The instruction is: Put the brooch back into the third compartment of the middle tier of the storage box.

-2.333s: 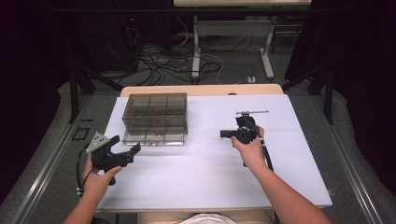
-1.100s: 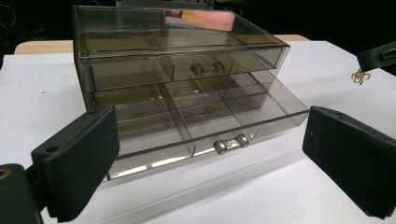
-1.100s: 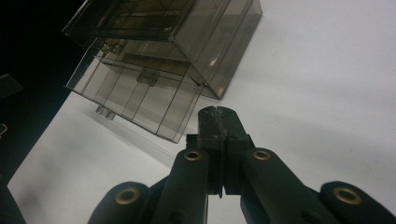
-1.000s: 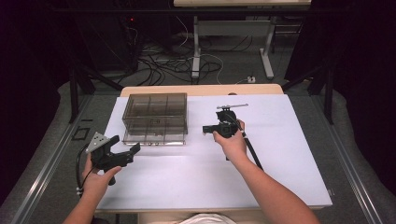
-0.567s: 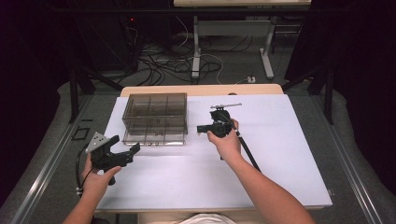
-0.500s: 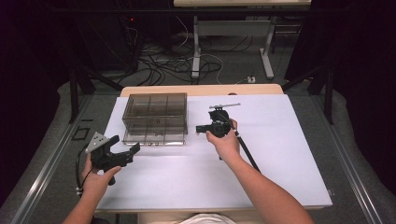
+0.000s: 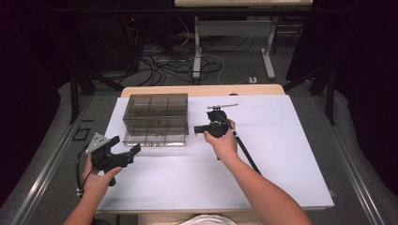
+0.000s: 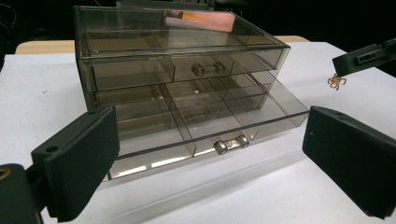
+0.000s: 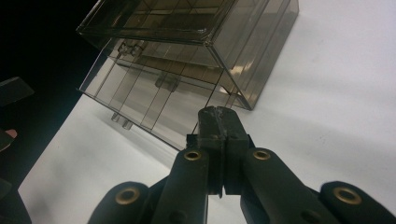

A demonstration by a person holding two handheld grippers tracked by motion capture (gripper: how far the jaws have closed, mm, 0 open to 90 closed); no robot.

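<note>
The clear drawer box (image 7: 156,118) stands on the white table (image 7: 281,164). Its lower drawer (image 8: 205,128) is pulled out and looks empty; the upper drawer (image 8: 187,70) is shut.

The right gripper (image 7: 199,129) is held just beside the box's right side, jaws pressed together. A small brown charm (image 8: 336,81) hangs from their tips, apparently pinched there. Judged from this, the pick-up is done; placing the charm in the open drawer remains.

The left gripper (image 7: 136,149) is held in front of the box, jaws wide apart, holding nothing.

In the right gripper view the closed tips hide the charm. Its exact form is too small to make out.
</note>
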